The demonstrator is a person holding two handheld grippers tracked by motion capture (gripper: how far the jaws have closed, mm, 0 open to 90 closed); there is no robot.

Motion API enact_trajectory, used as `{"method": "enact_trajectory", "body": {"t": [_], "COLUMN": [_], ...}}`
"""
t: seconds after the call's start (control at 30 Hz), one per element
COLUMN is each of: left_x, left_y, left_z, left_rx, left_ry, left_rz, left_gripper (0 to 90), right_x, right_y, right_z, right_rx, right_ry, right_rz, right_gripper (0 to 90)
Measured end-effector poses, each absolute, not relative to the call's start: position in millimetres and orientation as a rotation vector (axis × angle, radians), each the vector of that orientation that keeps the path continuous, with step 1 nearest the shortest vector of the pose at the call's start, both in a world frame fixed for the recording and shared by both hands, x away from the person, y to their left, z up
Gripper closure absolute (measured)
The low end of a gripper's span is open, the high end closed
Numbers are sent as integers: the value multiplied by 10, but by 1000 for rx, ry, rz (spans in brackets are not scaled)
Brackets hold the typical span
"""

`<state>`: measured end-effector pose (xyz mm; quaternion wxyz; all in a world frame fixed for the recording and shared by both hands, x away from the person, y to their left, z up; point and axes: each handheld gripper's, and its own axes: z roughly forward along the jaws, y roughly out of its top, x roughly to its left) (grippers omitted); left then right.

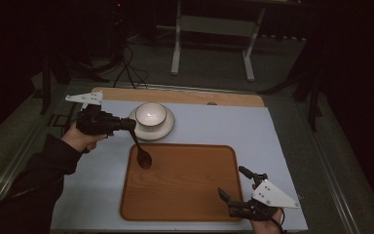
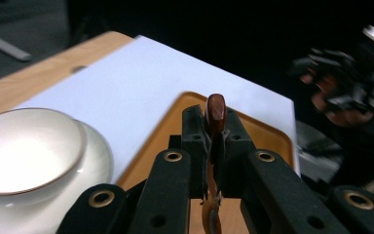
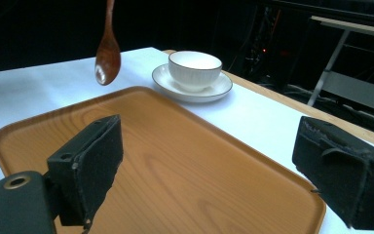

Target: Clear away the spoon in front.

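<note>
Wide-jawed, the right gripper [image 1: 234, 191] idles at the tray's [image 1: 185, 195] near-right corner; left jaws pinch the spoon [image 1: 141, 155] handle-tip, which may swivel loose.

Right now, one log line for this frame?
left gripper: shut on wooden spoon, hanging above tray | right gripper: open, idle | bowl: on saucer

- A white ceramic bowl [image 1: 150, 114] stands on a round white saucer [image 1: 168, 127], just beyond the tray's far edge.
- A pale blue rectangular mat [image 1: 233, 126] covers the wooden tabletop [image 1: 175, 95].
- A white metal table frame [image 1: 177, 44] stands on the floor behind.
</note>
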<state>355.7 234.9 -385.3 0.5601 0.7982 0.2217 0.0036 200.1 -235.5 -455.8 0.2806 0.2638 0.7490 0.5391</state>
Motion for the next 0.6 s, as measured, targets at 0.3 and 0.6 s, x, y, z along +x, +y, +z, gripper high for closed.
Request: {"method": "enact_trajectory", "body": {"t": [0.3,0.6], "left_x": [3460,3352], "left_y": [2236,2080], "left_z": [-3869,-3952], "left_rx": [1906,1969], "left_ry": [397,311], "left_rz": [-54,-127], "left_gripper": [842,842], "right_x": [2002,2002], "right_y": [-2344,-2348], "right_z": [-4562,-4559], "right_rx": [708,707], "right_ry": [2014,2011], "right_rz": [1441,1441], "right_gripper": [110,110]}}
